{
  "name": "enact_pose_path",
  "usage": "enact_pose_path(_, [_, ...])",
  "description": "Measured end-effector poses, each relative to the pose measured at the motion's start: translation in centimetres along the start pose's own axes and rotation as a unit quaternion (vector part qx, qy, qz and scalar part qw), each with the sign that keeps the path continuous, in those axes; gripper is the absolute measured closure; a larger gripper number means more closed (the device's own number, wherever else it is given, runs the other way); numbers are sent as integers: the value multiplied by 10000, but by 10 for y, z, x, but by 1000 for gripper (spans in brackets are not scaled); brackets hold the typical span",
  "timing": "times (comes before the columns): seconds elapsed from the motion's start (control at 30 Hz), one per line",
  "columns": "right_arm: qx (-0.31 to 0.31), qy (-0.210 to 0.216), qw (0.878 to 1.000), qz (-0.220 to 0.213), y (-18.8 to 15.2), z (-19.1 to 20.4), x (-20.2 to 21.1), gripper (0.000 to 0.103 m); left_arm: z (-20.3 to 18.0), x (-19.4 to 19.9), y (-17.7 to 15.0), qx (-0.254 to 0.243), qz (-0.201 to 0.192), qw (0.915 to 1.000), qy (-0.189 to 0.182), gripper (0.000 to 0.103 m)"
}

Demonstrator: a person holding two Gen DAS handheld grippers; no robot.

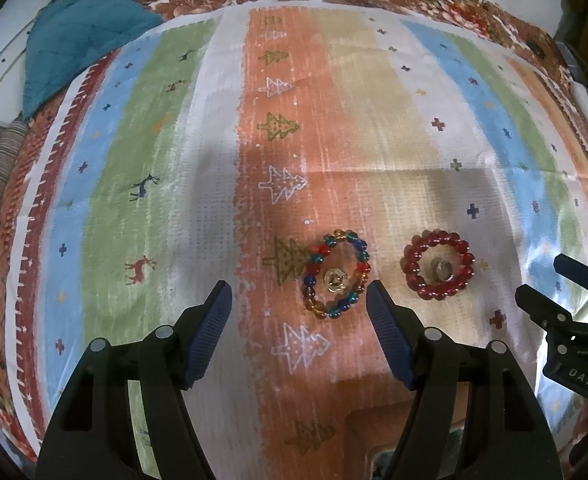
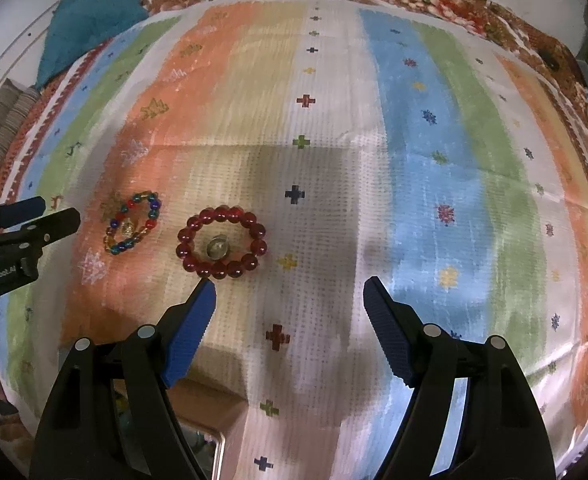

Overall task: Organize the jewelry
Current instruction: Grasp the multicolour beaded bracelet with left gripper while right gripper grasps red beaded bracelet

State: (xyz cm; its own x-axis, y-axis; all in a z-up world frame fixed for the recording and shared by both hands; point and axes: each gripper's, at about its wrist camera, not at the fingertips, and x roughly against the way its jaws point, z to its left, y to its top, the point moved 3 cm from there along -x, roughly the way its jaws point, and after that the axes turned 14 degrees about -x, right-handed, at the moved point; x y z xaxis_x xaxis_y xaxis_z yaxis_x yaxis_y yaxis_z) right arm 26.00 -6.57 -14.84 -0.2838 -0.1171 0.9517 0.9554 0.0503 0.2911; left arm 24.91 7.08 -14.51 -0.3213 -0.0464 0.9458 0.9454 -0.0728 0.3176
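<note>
A multicoloured bead bracelet lies flat on the striped cloth with a gold ring inside it. To its right a dark red bead bracelet lies flat with a silver ring inside it. My left gripper is open and empty, just in front of the multicoloured bracelet. My right gripper is open and empty, in front and to the right of the red bracelet and its silver ring. The multicoloured bracelet shows in the right wrist view too.
The striped patterned cloth covers the surface. A teal fabric bundle lies at the far left corner. A brown box with a shiny rim sits under the grippers at the near edge. The other gripper shows at each view's side.
</note>
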Motion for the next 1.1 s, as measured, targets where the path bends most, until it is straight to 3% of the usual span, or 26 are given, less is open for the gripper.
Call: enact_pose_path(1.1, [217, -212, 9987, 419, 27, 10, -66, 27, 3, -70, 25, -339, 608, 9976, 6, 37])
